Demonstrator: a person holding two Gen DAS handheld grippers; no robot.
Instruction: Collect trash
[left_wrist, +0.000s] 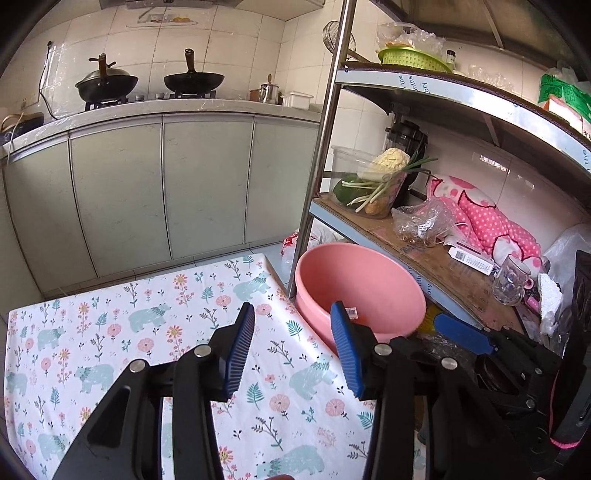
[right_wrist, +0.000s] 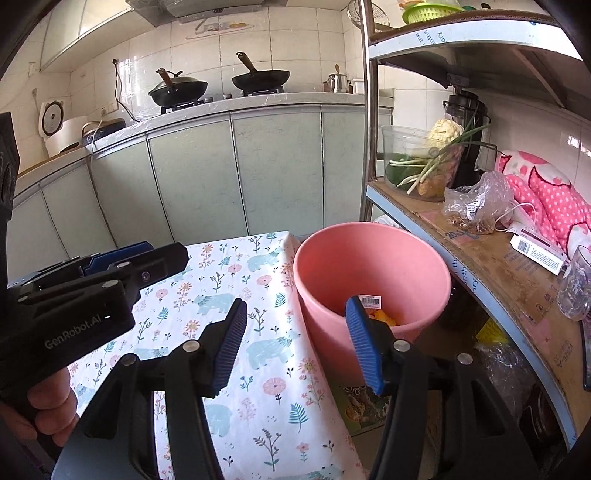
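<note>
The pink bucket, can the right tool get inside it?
Probably yes. The right tool is open and empty, the pink bucket sits just ahead beside the table, and nothing covers its top.

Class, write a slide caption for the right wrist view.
Open right claw hovers over floral tablecloth beside pink bucket holding scraps.

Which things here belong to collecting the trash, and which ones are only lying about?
For the job:
- pink bucket, some trash inside
- left claw, open, empty
- right claw, open, empty

Lying about:
- two woks
- vegetable tub
- plastic bag
- pink cloth
- glass mug
- green basket
</note>
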